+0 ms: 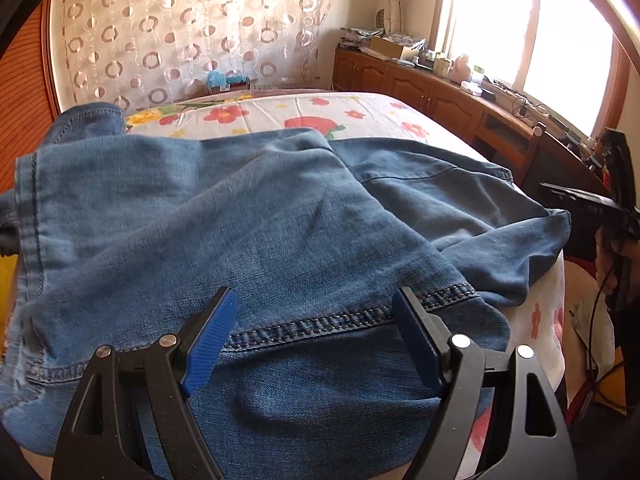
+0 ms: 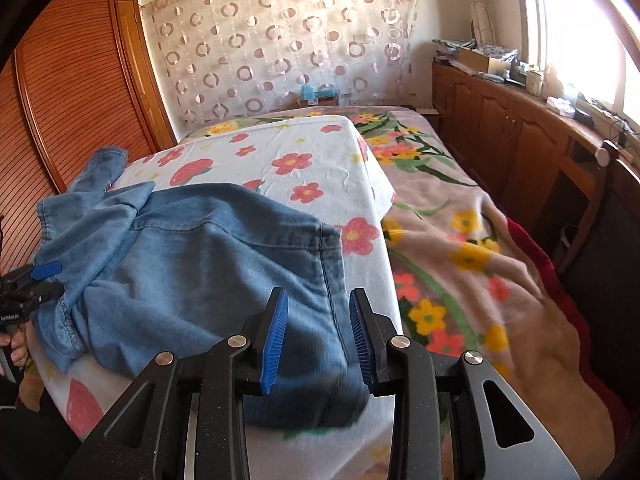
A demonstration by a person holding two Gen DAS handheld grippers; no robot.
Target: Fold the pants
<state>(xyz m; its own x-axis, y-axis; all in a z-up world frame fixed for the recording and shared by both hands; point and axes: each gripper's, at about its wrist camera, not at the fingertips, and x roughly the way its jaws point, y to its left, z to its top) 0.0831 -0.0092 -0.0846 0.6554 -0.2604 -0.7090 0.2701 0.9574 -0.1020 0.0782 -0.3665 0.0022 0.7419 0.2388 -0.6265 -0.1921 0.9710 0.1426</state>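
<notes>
The pants [image 1: 248, 216] are spread on the flowered sheet [image 2: 304, 152] of the bed. Soft, limp, moderately heavy denim is judged; stitched hems [image 1: 340, 320] offer firm purchase. Both the left hand-held gripper [image 1: 316, 340] and right hand-held gripper [image 2: 318, 340] are held agape, nothing gripped.

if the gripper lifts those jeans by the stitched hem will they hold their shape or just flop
The jeans will probably flop: they already lie in soft folds and creases on the floral sheet. The doubled, stitched hem looks thicker, so it should give the open left gripper a firmer hold. The layered denim may feel fairly heavy and drag on the sheet rather than slide freely.
</notes>
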